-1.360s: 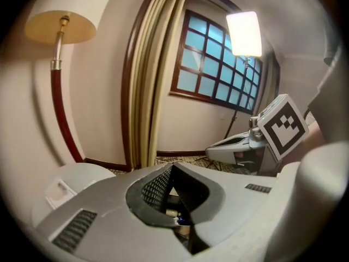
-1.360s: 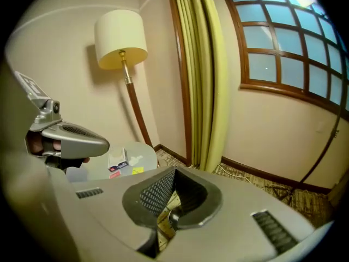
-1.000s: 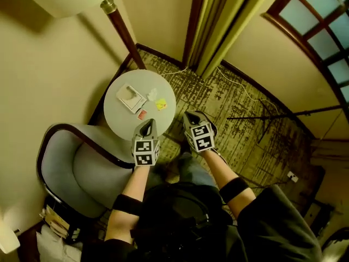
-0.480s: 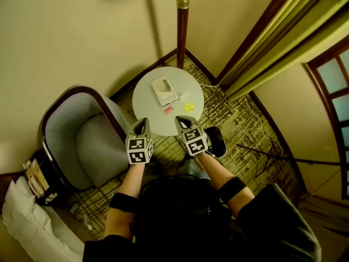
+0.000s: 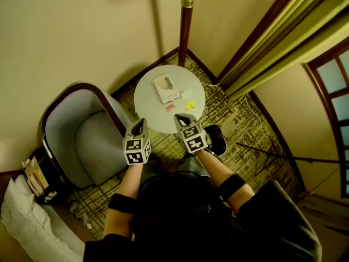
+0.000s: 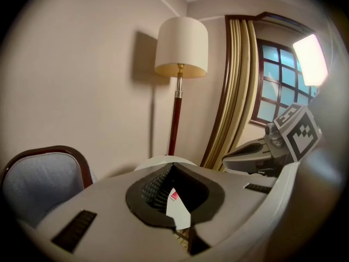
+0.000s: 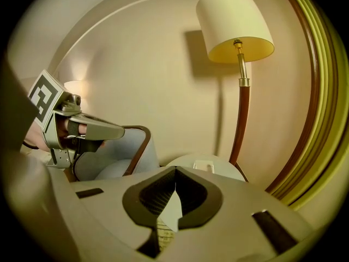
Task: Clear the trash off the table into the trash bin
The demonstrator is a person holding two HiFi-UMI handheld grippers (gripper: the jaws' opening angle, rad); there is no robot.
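Note:
A small round white table [image 5: 152, 100] holds a white box [image 5: 166, 87], a white crumpled scrap [image 5: 185, 94], a red scrap [image 5: 170, 107] and a yellow scrap [image 5: 190, 106]. My left gripper [image 5: 139, 126] hovers at the table's near left edge, shut and empty. My right gripper [image 5: 180, 119] is over the near right edge, a little short of the scraps, also shut and empty. In the left gripper view the red scrap [image 6: 173, 196] shows below the closed jaws. The right gripper view shows the white box [image 7: 203, 166] on the table [image 7: 223, 171].
A grey armchair [image 5: 76, 135] stands to the left of the table. A floor lamp pole [image 5: 185, 31] rises behind the table, and curtains [image 5: 272, 42] hang at the right. A dark container with papers [image 5: 35, 176] sits on the floor at the far left. The floor is patterned carpet [image 5: 240, 119].
The view has swung so the table now lies centred ahead of both grippers. Both grippers have come closer to the table's near edge. Both stayed shut.

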